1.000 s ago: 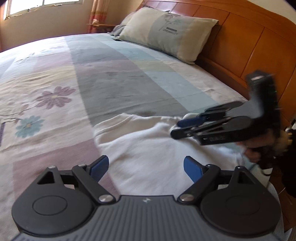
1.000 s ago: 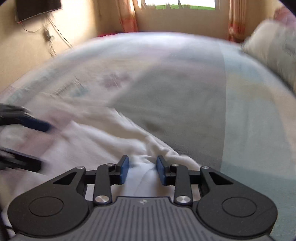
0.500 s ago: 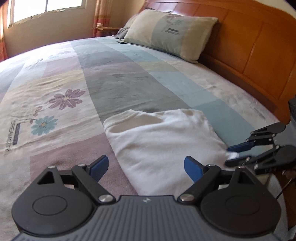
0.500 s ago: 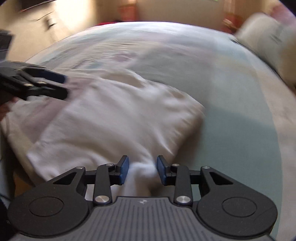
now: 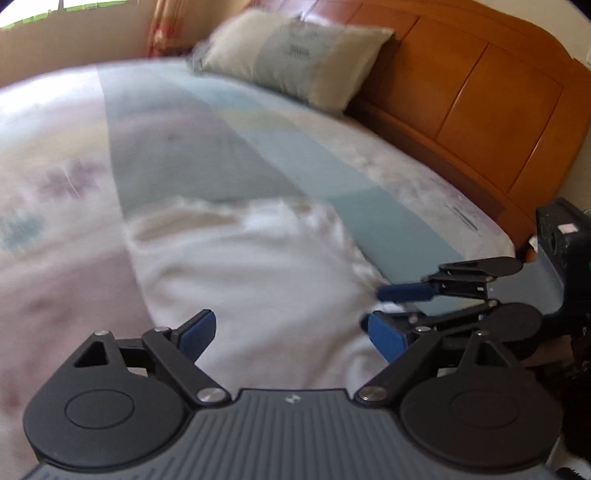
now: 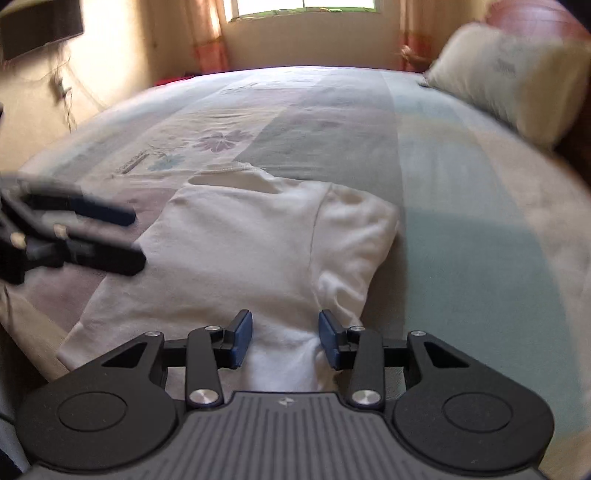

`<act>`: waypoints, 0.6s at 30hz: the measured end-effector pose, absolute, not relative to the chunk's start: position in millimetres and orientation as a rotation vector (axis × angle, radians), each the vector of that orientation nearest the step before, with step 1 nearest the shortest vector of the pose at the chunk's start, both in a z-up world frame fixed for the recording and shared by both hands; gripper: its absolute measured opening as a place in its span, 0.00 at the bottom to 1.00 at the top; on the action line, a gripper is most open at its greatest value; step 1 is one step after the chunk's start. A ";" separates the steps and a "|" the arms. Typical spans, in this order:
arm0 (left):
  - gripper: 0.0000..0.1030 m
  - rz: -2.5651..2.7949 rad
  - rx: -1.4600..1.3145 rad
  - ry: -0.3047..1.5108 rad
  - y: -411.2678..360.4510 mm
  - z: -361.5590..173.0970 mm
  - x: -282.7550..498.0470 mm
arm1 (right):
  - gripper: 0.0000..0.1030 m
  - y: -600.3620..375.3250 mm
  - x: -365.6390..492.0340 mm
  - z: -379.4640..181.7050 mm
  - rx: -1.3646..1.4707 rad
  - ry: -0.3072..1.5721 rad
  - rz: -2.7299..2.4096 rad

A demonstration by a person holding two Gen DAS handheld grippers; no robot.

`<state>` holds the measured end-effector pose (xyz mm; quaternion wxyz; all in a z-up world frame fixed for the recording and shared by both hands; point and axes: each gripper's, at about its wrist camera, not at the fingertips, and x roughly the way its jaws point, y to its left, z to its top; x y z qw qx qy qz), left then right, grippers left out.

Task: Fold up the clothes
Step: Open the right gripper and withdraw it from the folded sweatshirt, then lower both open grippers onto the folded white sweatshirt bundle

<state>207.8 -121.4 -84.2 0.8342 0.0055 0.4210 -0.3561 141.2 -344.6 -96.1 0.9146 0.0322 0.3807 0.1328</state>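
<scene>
A white T-shirt (image 6: 251, 240) lies flat near the front edge of the bed, collar toward the far side and one sleeve folded at the right. My right gripper (image 6: 286, 339) sits at the shirt's near hem with its jaws opening. A slack bunch of white cloth still lies between the pads, which no longer pinch it. My left gripper (image 5: 291, 332) hovers wide open over the shirt (image 5: 258, 277) with nothing between its fingers. In the right wrist view the left gripper (image 6: 136, 238) reaches in at the shirt's left edge. In the left wrist view the right gripper (image 5: 391, 306) is at the shirt's right corner.
The bedspread (image 6: 461, 206) has pastel stripes and a flower print. A pillow (image 5: 295, 55) lies against the wooden headboard (image 5: 480, 103). A window (image 6: 303, 3) with curtains is beyond the bed's far side. The bed's front edge (image 6: 33, 332) runs just left of the shirt.
The right gripper drew the shirt's hem back toward the bed's near edge, leaving the shirt spread flat, and its jaws have widened. The left gripper shifted slightly and stayed open.
</scene>
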 end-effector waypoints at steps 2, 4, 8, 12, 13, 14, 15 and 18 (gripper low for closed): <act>0.86 -0.743 0.029 0.917 -125.4 -97.3 209.0 | 0.44 -350.0 139.6 -95.9 0.118 0.771 0.268; 0.86 -0.756 0.046 0.917 -124.7 -91.4 205.2 | 0.44 -353.7 139.3 -94.9 0.148 0.769 0.254; 0.87 -0.814 0.056 0.899 -115.0 -69.5 190.3 | 0.46 -351.9 127.3 -87.8 0.133 0.749 0.245; 0.88 -0.874 0.058 0.979 -112.1 -79.8 168.2 | 0.59 -349.1 113.8 -86.6 0.089 0.757 0.243; 0.88 -0.862 0.069 0.995 -111.7 -85.6 164.2 | 0.59 -348.8 110.7 -87.4 0.078 0.764 0.242; 0.88 -0.851 0.081 1.011 -111.2 -91.4 160.2 | 0.59 -350.9 108.7 -90.3 0.069 0.782 0.217; 0.88 -0.839 0.093 1.027 -110.8 -97.2 156.1 | 0.59 -354.1 107.3 -94.5 0.061 0.807 0.180; 0.88 -0.796 0.106 0.990 -104.6 -86.9 151.1 | 0.59 -364.5 97.1 -92.1 0.082 0.812 0.130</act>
